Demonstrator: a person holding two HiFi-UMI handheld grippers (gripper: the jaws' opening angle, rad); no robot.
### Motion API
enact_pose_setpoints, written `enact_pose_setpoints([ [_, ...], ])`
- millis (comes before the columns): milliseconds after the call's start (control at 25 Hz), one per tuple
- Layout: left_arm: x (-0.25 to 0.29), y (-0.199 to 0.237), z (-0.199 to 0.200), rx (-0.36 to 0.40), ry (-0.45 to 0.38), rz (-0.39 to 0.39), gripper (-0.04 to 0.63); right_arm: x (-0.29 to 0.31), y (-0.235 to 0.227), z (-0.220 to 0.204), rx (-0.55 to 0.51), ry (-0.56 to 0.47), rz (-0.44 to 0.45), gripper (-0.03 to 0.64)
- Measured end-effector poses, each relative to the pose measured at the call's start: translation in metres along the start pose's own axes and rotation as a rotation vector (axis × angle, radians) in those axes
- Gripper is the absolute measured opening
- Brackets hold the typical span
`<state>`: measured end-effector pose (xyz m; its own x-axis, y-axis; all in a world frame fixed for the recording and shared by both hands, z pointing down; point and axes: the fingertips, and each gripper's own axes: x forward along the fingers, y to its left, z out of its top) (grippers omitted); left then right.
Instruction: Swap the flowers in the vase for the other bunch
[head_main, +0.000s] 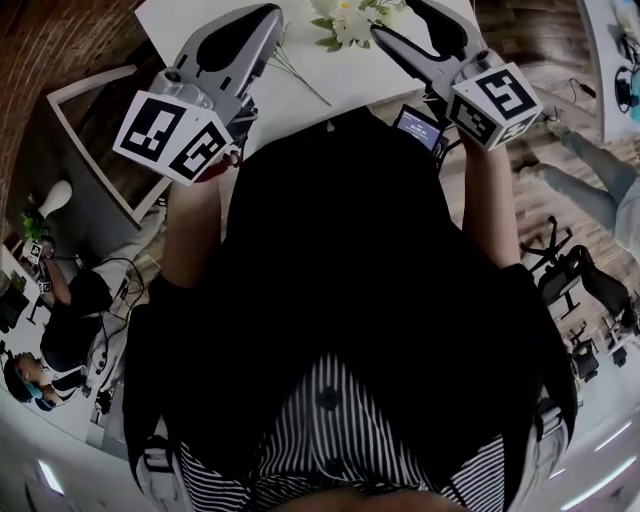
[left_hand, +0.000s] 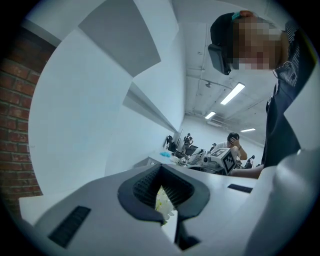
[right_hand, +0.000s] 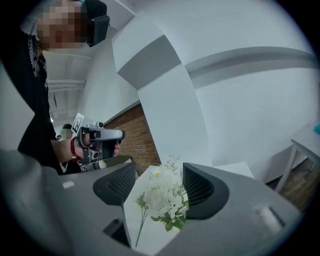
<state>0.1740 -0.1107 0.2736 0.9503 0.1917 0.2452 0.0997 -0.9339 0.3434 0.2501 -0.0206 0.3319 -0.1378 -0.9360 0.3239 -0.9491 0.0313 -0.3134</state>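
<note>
Flowers (head_main: 345, 20) in a white bunch with green leaves lay on the white desk (head_main: 365, 78), with the blooms toward the far side and the thin stems trailing back toward the person. In the head view the bunch sat between the two claws, closer to the right one.

The right claw (right_hand: 159, 175) had its jaws well apart. Its own view showed the blooms in the gap between the dark ribbed pads (right_hand: 200, 190). The pads were not pressing on them, and whether a petal brushed a pad could not be told.

The left claw (left_hand: 161, 169) had its jaws together at the tips. That left only a narrow slit lower down, through which a sliver of white petals and desk showed. Nothing was clamped in it. In the head view it hung to the left of the bunch, apart from it.

Each claw carried its marker cube (head_main: 180, 135), and bare forearms reached out from a dark garment (head_main: 350, 280). A small device with a lit screen (head_main: 420, 128) showed just beside the right wrist, at the desk's near edge. A brick wall (right_hand: 137, 132) stood behind the left claw in the right gripper view. A seated person (left_hand: 232, 145) was visible far back in the room.
</note>
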Motion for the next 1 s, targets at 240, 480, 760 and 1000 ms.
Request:
enact_pose_setpoints([
  [240, -0.001, 0.004, -0.012, -0.008, 0.024, 0.001, 0.006, -0.008, -0.026, -0.049, 0.093, 0.015, -0.051, 0.303],
  [480, 0.0, 0.009, -0.02, -0.007, 0.045, 0.003, 0.007, 0.001, -0.041, -0.109, 0.175, 0.089, -0.075, 0.354],
  [760, 0.003, 0.014, -0.034, -0.007, 0.06, 0.005, 0.007, 0.026, -0.052, -0.178, 0.25, 0.205, -0.075, 0.413],
  [1000, -0.006, 0.021, -0.036, -0.015, 0.061, 0.03, 0.006, 0.06, -0.059, -0.202, 0.328, 0.217, -0.048, 0.478],
])
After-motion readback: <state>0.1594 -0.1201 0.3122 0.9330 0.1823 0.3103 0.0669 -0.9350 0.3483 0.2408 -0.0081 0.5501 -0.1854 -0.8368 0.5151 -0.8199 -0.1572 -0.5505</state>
